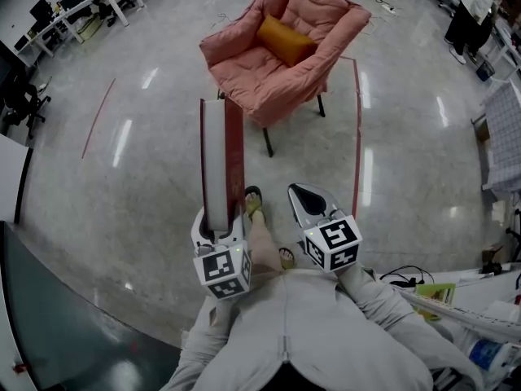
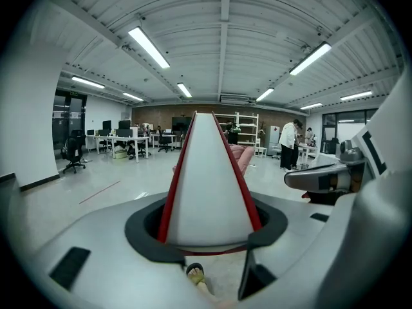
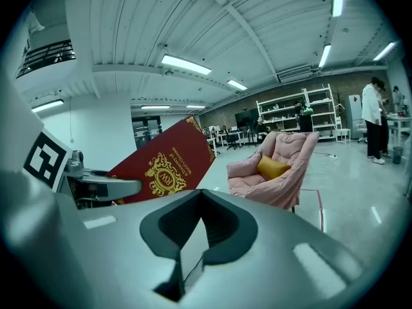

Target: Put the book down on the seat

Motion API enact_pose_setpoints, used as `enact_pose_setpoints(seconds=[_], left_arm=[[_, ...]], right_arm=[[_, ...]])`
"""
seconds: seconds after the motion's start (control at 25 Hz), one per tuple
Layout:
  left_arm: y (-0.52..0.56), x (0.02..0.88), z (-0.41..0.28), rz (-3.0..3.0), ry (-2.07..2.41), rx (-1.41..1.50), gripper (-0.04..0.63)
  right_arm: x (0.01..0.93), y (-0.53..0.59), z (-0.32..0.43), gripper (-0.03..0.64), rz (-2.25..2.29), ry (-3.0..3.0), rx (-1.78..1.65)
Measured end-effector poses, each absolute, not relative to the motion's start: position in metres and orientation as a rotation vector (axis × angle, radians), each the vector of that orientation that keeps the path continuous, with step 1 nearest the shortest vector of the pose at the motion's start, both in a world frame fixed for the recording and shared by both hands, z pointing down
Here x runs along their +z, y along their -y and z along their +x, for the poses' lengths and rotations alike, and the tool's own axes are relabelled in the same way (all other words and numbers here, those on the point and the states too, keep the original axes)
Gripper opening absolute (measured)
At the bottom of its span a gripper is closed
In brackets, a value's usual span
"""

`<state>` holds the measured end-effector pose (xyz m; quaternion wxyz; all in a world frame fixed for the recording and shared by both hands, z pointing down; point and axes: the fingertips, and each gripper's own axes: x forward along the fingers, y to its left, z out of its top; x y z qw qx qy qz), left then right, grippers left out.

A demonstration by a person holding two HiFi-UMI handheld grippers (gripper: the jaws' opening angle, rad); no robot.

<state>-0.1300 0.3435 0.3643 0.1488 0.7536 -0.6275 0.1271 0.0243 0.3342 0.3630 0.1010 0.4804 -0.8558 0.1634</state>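
Pale jacket [image 1: 301, 332] and sleeves of the person fill the bottom of the head view, closest to the lens, with both grippers held out in front.

Beyond them spreads a glossy grey floor [image 1: 146, 218], marked with thin red tape [image 1: 356, 129]. A pink armchair [image 1: 277, 51] stands on that floor, just beside a taped corner, with one tape line running down along its right side. Its seat [image 1: 256, 84] is bare at the front.

Well short of the armchair, above the floor, the book [image 1: 221, 165] stands upright on end. It has dark red covers and white page edges that face the person. The right gripper view shows a gold crest on its cover. Its lower end sits in the left gripper [image 1: 220, 218], whose fingers are clamped against the two covers.

Just to the right, the right gripper [image 1: 299, 192] points toward the armchair; its fingers are pressed together with nothing between them.

An orange cushion [image 1: 285, 39] leans against the armchair's back, apart from the book.

One sandalled foot [image 1: 254, 202] shows on the floor between the two grippers.
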Motion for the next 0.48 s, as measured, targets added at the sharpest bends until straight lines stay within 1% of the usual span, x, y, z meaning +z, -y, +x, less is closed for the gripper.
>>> enact_pose_setpoints(seconds=[0.48], left_arm=[[-0.256,0.376,-0.136,2.156,1.778,0.372,0.241]], right_arm=[[0.373,-0.244,0.020,0.000,1.431,2.498,0.491]])
